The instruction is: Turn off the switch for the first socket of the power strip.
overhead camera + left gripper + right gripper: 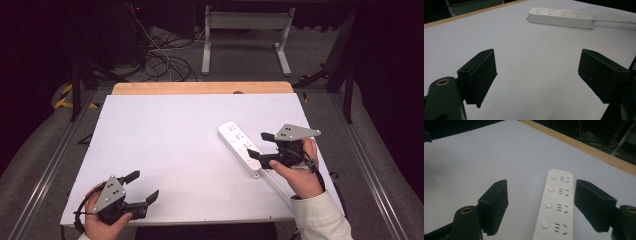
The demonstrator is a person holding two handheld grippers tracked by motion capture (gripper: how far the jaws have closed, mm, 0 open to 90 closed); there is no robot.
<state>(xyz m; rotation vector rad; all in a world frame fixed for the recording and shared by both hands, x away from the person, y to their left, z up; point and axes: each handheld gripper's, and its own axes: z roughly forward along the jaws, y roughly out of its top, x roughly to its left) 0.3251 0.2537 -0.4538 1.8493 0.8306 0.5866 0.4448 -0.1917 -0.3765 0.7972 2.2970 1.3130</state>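
Note:
A white power strip (239,147) with several sockets and round buttons lies at an angle on the right half of the white table top (170,145); its white cable runs off toward the front right. My right gripper (261,146) hovers open over the strip's near end, its jaws spread to either side of the strip (556,205) without touching it. My left gripper (142,186) stands open near the table's front left corner, with nothing between its jaws. In the left gripper view the strip (560,17) lies far ahead.
A wooden strip (202,88) borders the table's far edge. Beyond it on the floor are tangled cables (162,60) and a white frame's legs (245,40). Metal rails (55,150) run along both sides of the table.

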